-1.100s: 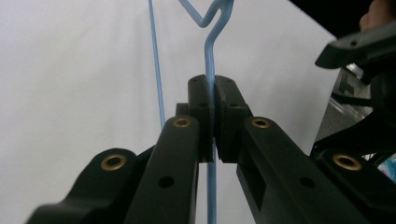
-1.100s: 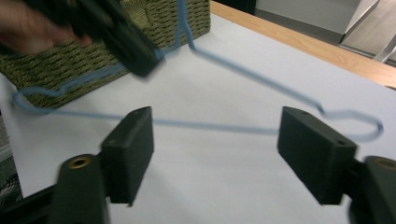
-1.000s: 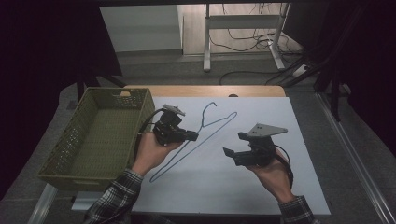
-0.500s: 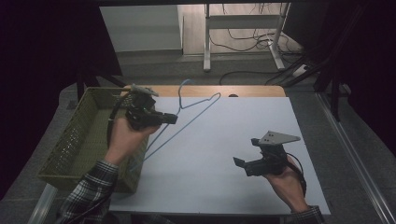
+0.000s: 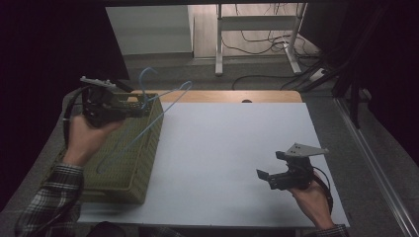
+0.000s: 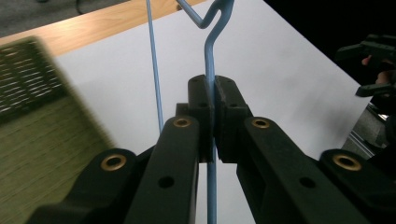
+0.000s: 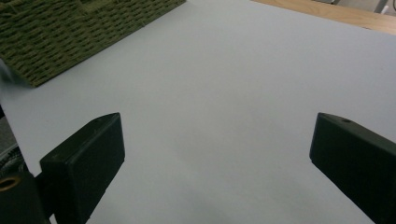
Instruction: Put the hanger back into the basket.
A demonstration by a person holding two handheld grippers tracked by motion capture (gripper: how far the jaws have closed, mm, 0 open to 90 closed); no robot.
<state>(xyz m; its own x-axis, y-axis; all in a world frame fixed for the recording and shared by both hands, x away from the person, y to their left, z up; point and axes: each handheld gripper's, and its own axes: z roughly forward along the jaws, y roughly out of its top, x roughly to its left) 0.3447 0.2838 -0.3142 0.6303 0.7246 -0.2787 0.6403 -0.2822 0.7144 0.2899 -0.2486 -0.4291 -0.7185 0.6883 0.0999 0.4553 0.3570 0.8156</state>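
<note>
A blue wire hanger [image 5: 174, 89] hangs tilted in the air above the green woven basket [image 5: 129, 174] at the table's left. My left gripper [image 5: 145, 110] is shut on the hanger, and the left gripper view shows the thin wire [image 6: 210, 56] pinched between its pads [image 6: 214, 100], the hook curling just beyond. My right gripper [image 5: 271, 165] hovers low over the white table top [image 5: 222, 143] at the near right. Its jaws have just been opening and stand wide apart [image 7: 217, 140], nothing between them.
The basket's woven wall [image 7: 70, 28] lies far left of the right gripper. A wooden strip [image 5: 232, 96] borders the table's back edge. Behind it are desk legs [image 5: 218, 44] and cables on the floor. A metal rail [image 5: 375, 168] runs along the right side.
My left hand has carried the hanger left and up, from the table's middle to above the basket. The right gripper has drifted toward the near right edge and its jaws have spread wider.
</note>
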